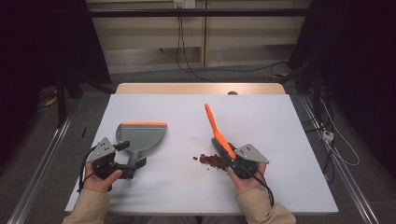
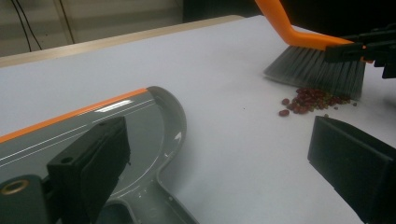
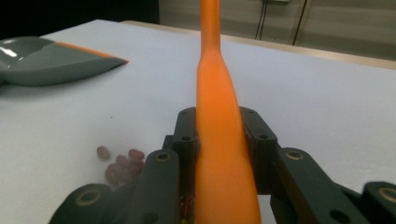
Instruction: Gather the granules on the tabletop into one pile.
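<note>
A grey dustpan [image 1: 142, 135] with an orange front lip lies left of centre on the white table [image 1: 271, 121], its handle pointing toward me. My left gripper [image 1: 125, 161] stands open at that handle; in the left gripper view its jaws [image 2: 219, 154] are wide apart, the dustpan [image 2: 154, 121] beside the left one. My right gripper [image 1: 229, 157] is shut on the orange handle of a brush [image 1: 215, 123], clamped from both sides [image 3: 219, 135]. The brush's grey bristles [image 2: 317, 70] rest against a small pile of red beans [image 1: 210, 160] [image 2: 310, 100] [image 3: 121, 163].
A wooden strip [image 1: 201, 88] runs along the table's far edge. Cables trail over the floor behind it and at the right [image 1: 329, 135]. The dustpan's lip [image 3: 88, 55] lies far left of the brush handle [image 3: 217, 93].
</note>
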{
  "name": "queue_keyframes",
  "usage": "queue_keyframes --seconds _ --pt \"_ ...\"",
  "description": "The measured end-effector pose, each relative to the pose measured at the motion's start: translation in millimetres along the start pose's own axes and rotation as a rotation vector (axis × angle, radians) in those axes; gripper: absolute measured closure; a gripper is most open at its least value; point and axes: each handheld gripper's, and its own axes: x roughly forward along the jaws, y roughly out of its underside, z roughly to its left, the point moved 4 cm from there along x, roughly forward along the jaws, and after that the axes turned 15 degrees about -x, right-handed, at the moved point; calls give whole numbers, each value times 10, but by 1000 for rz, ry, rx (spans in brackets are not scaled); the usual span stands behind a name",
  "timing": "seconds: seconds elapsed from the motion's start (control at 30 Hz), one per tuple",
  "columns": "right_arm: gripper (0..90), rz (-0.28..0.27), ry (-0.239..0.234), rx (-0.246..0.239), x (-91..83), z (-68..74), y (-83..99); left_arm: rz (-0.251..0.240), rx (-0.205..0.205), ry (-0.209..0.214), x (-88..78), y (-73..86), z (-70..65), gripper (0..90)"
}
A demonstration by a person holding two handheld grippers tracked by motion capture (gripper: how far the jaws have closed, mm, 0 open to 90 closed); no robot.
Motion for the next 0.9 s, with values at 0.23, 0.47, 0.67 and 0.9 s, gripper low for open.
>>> queue_keyframes --seconds 0.23,0.47,0.67,0.9 --pt "710 -47 6 48 -22 14 -201 -1 -2 -1 5 -1 4 56" --pt "710 -79 -43 112 146 318 -407 -1 -5 1 1 4 7 56" --pt "710 -85 -65 154 291 526 -495 -3 -7 -3 -13 9 18 56" --pt "710 -60 -93 191 410 700 -441 2 1 -7 -10 10 26 56"
